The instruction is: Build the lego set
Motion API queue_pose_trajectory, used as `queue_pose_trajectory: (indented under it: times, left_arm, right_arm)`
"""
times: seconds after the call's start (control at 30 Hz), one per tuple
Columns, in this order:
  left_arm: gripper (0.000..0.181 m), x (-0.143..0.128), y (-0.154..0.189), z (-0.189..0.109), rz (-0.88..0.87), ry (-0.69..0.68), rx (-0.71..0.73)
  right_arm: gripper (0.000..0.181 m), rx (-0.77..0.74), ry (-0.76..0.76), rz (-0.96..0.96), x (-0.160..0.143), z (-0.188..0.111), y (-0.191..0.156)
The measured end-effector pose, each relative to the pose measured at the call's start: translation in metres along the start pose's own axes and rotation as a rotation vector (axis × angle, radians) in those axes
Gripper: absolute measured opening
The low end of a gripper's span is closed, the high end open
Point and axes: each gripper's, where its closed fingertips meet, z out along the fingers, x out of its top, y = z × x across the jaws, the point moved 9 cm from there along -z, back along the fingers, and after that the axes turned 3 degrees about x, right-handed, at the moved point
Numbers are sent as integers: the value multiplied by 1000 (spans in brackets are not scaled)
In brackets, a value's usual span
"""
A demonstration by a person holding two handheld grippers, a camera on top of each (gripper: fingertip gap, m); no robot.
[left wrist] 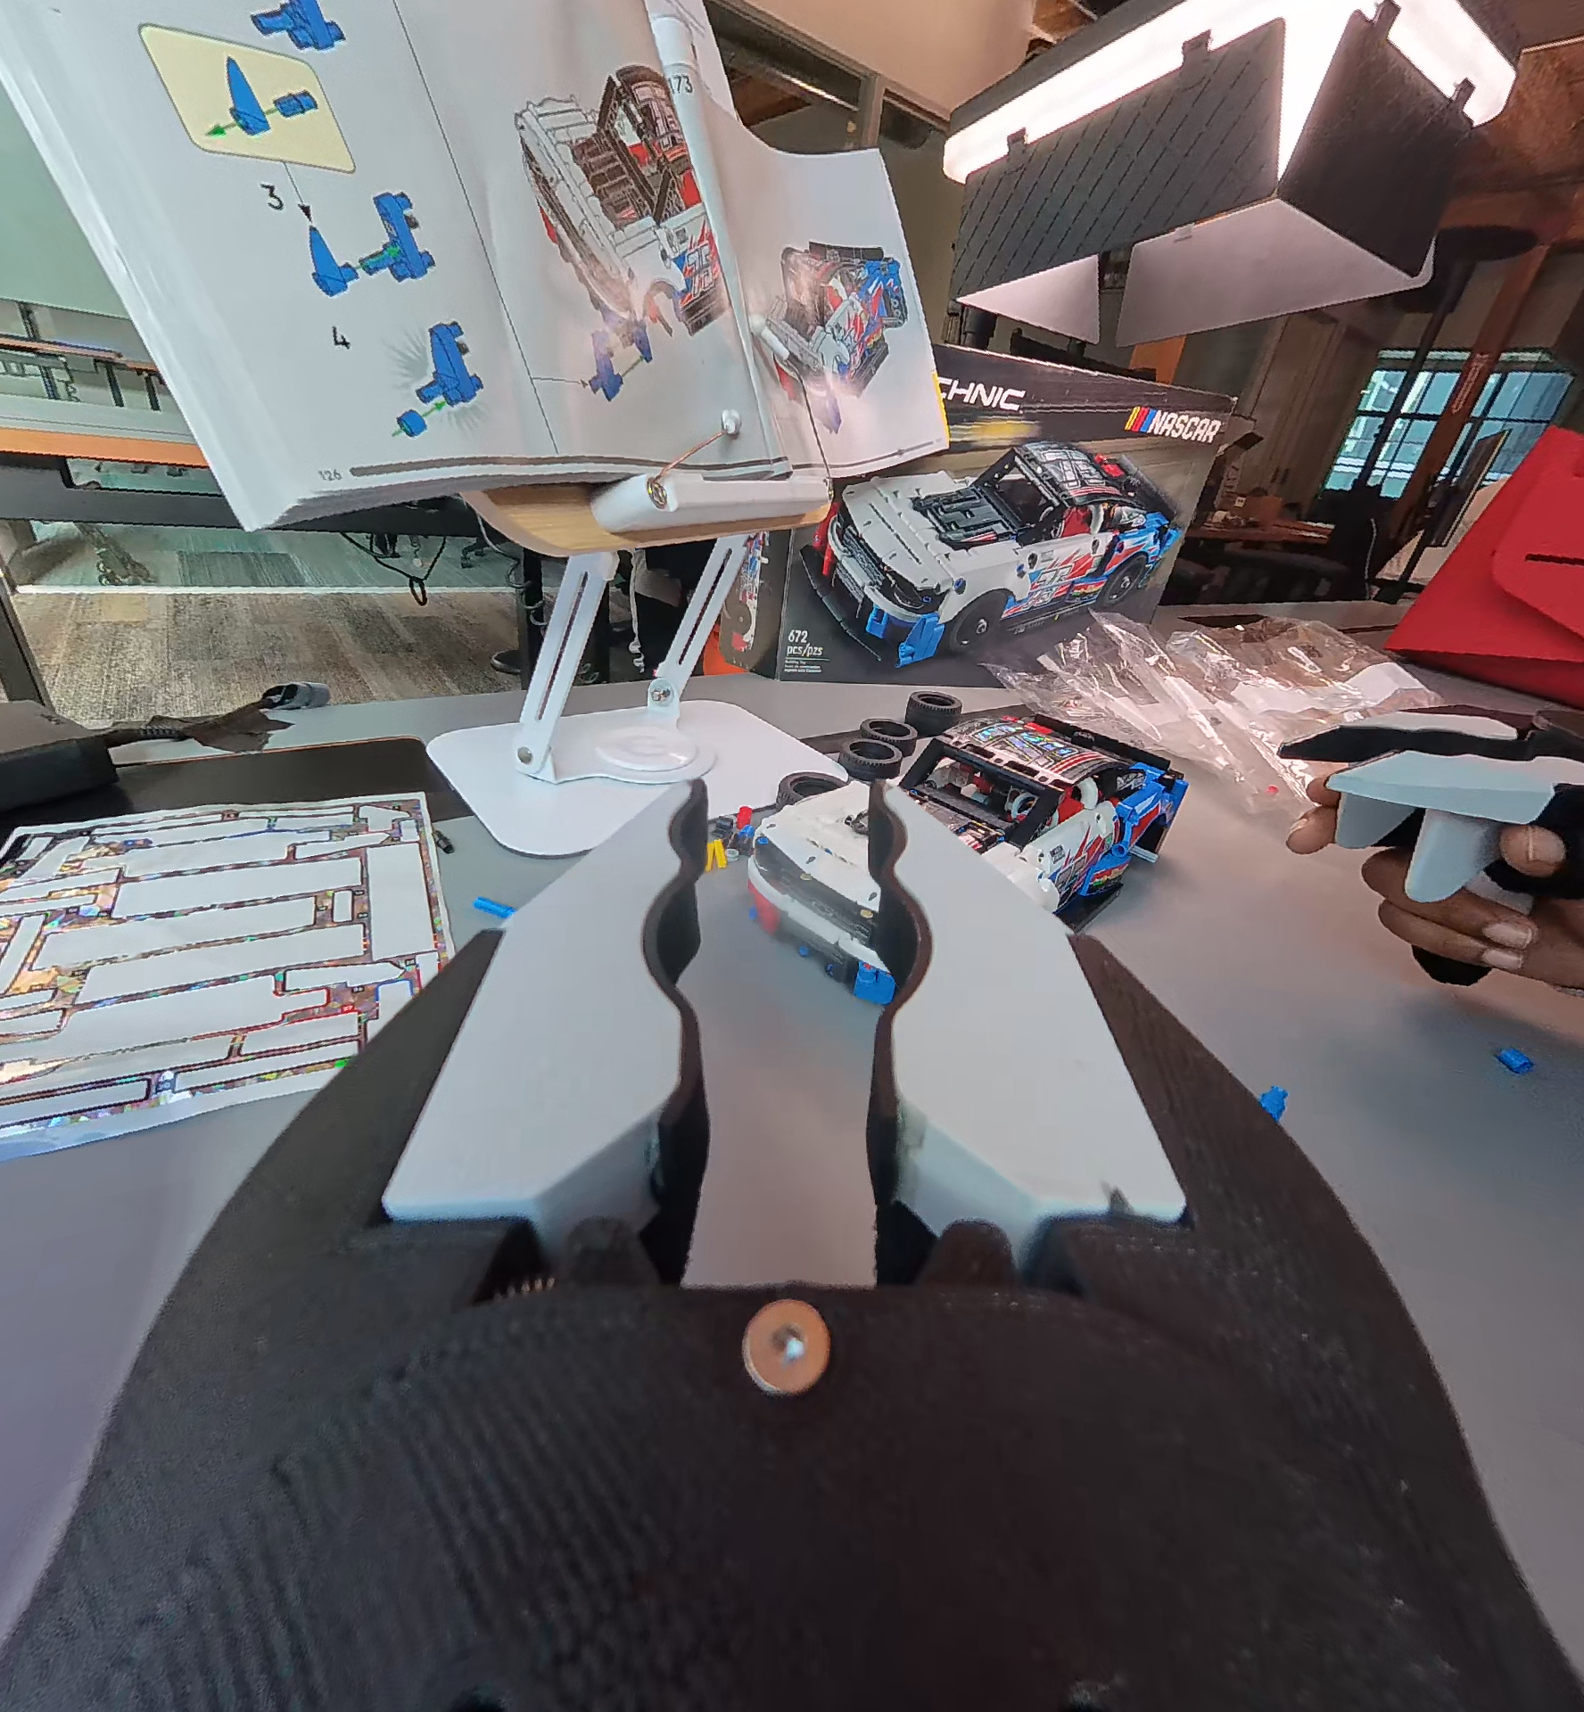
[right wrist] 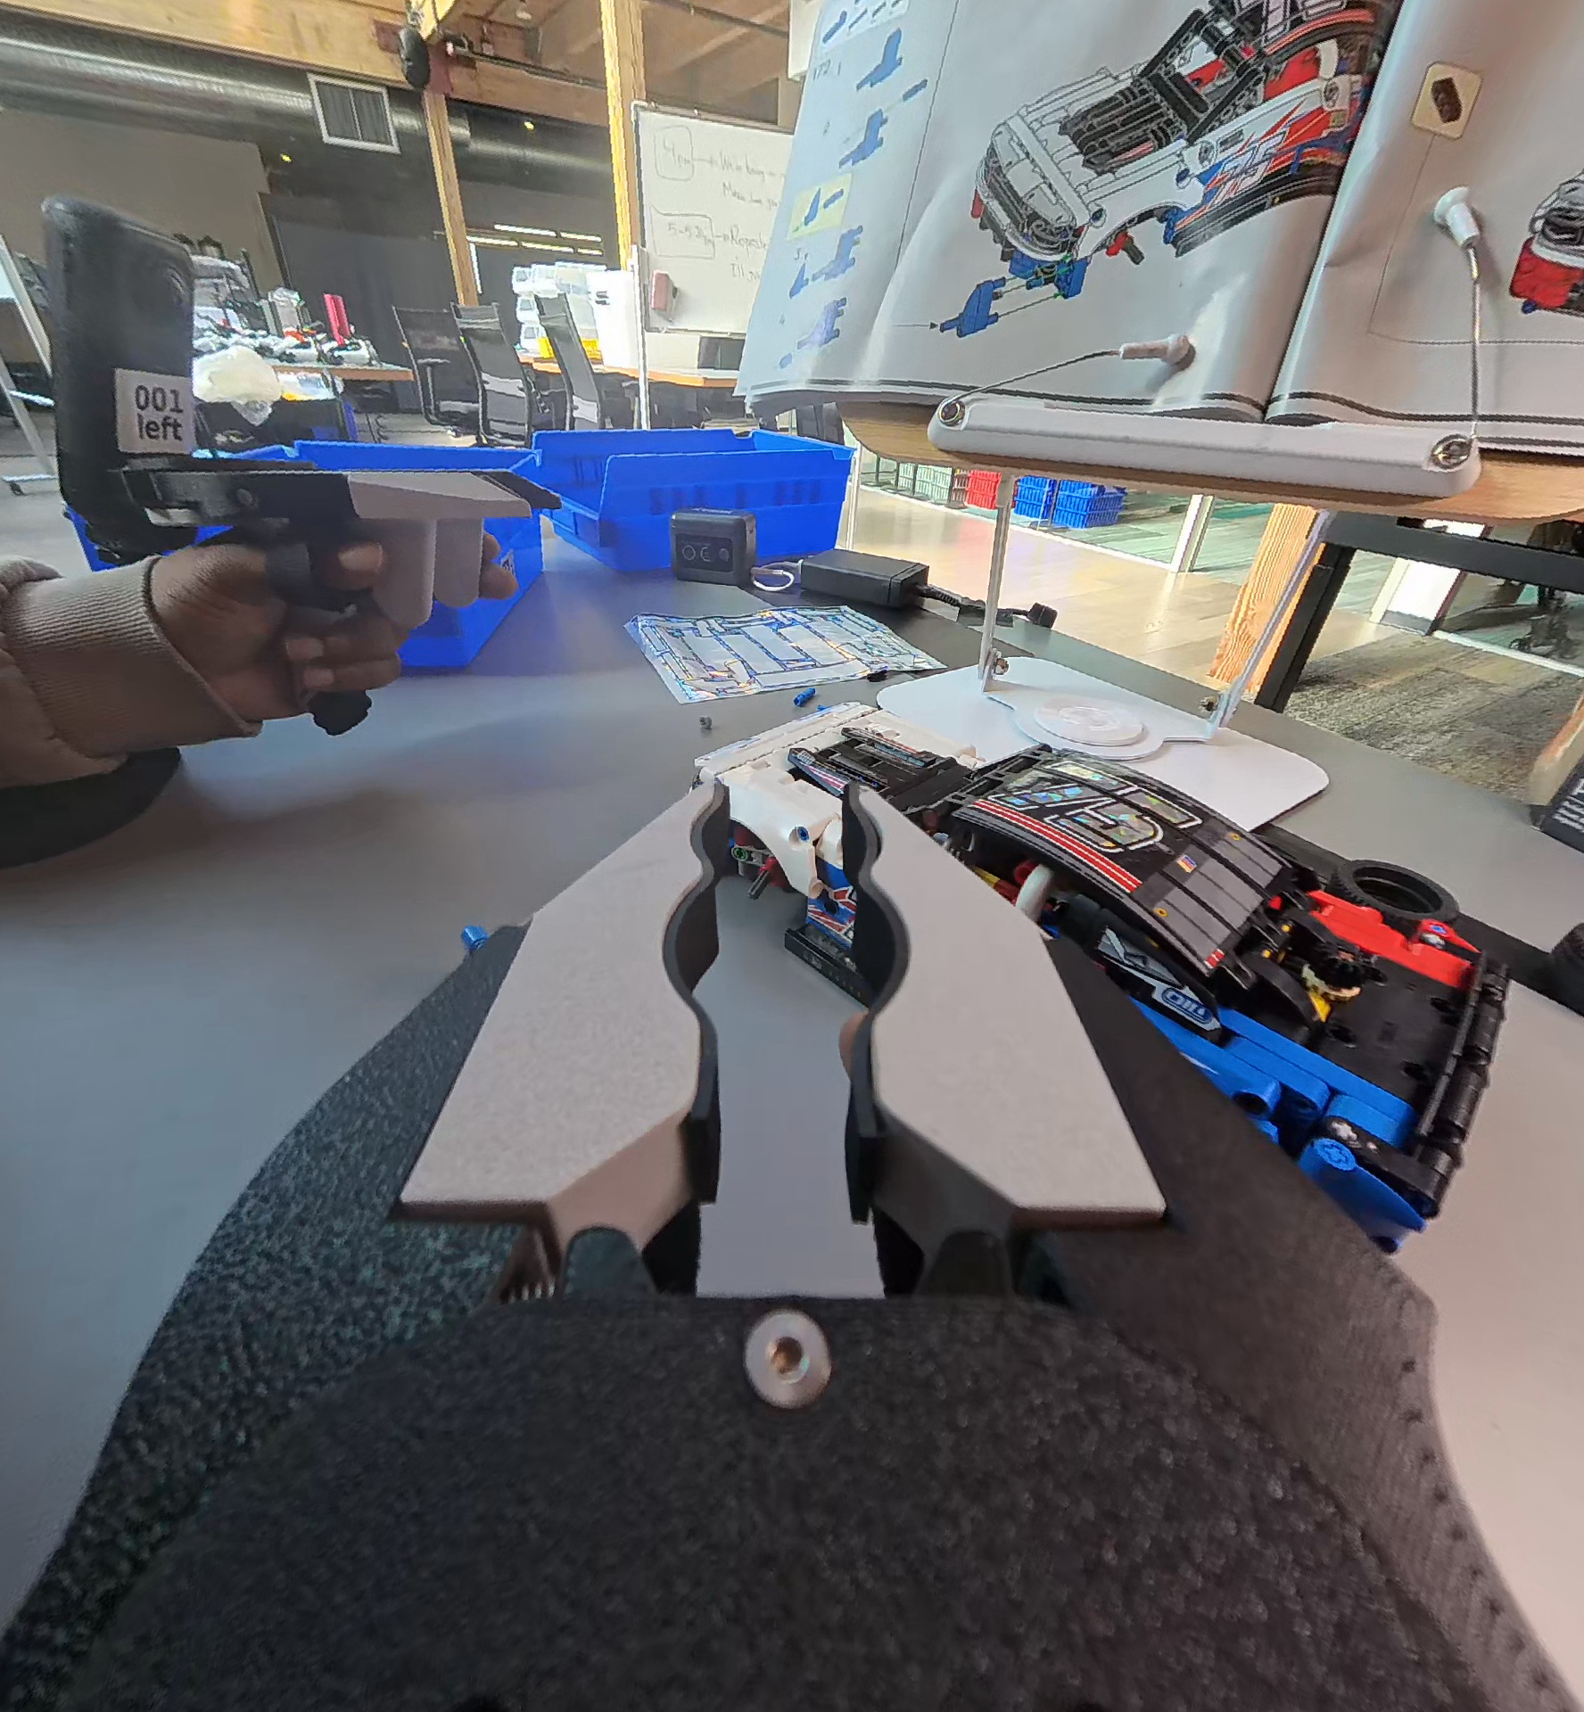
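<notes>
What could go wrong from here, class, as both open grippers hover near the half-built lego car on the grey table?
1. Small blue pins lie scattered near the right gripper; a sweep could probably knock them away.
2. The left gripper points at the lego car; a hard push might loosen its white front.
3. Loose tyres sit beside the book stand and could roll if bumped.
</notes>
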Motion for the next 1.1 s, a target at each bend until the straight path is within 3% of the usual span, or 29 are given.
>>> queue_pose_trajectory:
  times: [1.1]
  left_arm:
    - [38, 1, -1, -1, -4, 20, 17]
  right_arm:
    - [19, 1, -31, -8, -2, 1, -1]
